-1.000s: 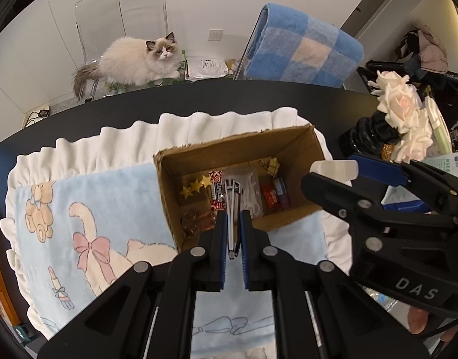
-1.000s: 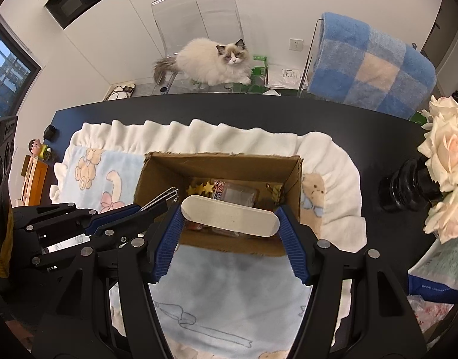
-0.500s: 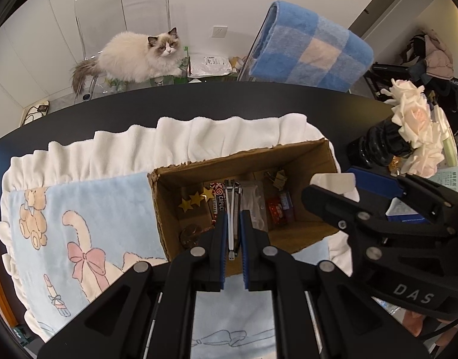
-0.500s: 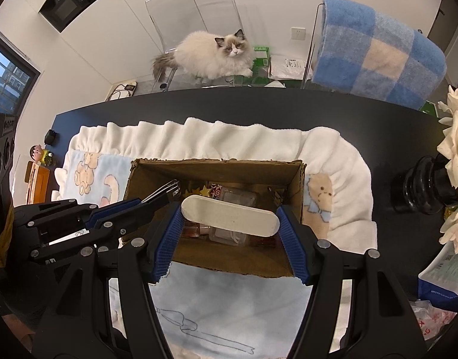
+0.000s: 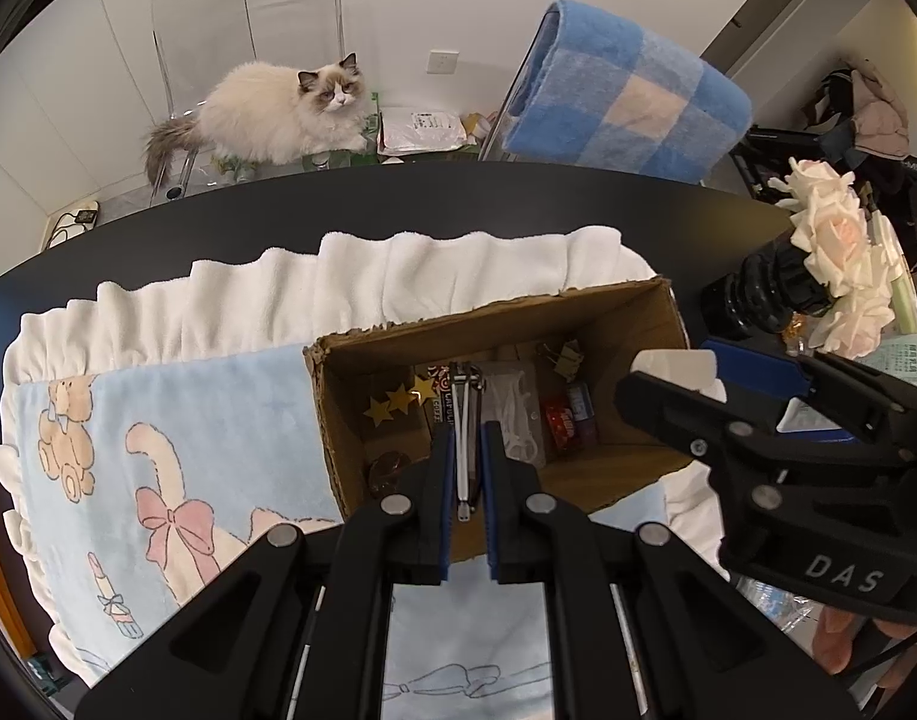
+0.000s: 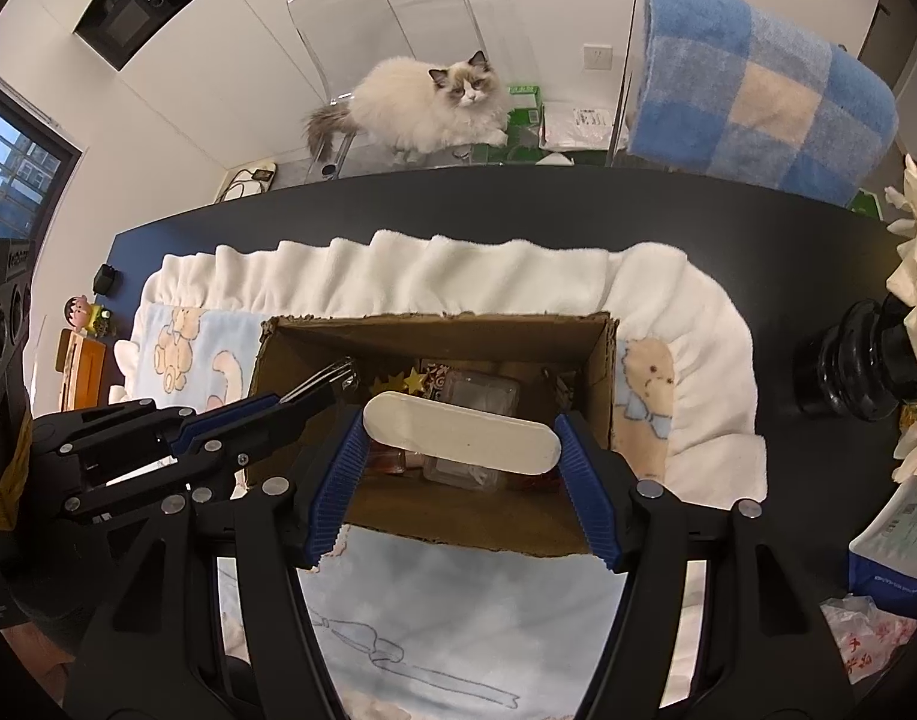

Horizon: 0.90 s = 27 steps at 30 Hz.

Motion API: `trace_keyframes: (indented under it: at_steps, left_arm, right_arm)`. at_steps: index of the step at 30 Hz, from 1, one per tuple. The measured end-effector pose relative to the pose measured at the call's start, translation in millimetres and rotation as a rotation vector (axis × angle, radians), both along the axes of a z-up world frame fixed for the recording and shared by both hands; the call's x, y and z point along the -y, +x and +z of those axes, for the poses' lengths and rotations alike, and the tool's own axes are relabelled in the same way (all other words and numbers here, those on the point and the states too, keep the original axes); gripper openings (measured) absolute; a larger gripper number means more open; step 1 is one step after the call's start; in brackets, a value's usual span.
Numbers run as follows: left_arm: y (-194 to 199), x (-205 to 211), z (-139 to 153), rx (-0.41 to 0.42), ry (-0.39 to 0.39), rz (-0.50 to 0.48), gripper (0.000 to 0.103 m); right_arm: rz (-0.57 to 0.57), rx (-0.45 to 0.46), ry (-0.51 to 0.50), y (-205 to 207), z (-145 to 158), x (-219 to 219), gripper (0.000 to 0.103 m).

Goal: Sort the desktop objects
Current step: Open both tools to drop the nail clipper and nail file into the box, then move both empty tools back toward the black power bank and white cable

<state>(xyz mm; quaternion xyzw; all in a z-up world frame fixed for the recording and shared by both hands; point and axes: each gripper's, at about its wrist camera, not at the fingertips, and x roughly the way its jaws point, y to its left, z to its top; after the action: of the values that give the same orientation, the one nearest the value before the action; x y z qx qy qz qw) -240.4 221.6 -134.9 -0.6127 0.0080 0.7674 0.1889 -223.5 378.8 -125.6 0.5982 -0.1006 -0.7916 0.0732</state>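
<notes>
We should hold both things over the cardboard box before we let go, so they drop in, not on the blanket. Our left tongs pinch a thin metal clip. Our right tongs squeeze a long white case by its ends, above the box.

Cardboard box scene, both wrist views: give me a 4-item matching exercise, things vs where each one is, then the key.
Things:
1. white oval case
2. metal clip
3. gold stars
4. cat

Places:
A. lying on the floor of the cardboard box
B. on the clear chair behind the table
C. clamped end to end in the right gripper
D. pinched in the left gripper

Pairs: 1-C, 2-D, 3-A, 4-B
</notes>
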Motion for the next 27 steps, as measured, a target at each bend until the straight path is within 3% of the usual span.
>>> trace_keyframes:
  at_steps: [3,8,14,23,27]
  left_arm:
    - [0.2,2.3,1.0,-0.016,-0.002,0.003,0.010]
    - [-1.9,14.2,0.9,-0.029,-0.010,0.054,0.060]
    - [-2.8,22.9,4.4,-0.050,-0.014,0.067,0.087]
    - [-4.6,27.8,11.0,-0.071,-0.017,0.087,0.100]
    - [-4.3,30.3,15.2,-0.085,-0.029,0.087,0.101]
  right_arm:
    - [-0.013,-0.007,-0.007,2.0,0.8,-1.8,0.075]
    - [-0.053,-0.012,-0.031,5.1,3.2,-9.3,0.084]
    - [-0.081,-0.017,-0.015,7.8,7.0,-16.1,0.101]
    - [-0.085,-0.036,-0.018,11.5,13.4,-15.1,0.103]
    - [-0.085,-0.044,-0.017,13.5,15.1,-12.6,0.103]
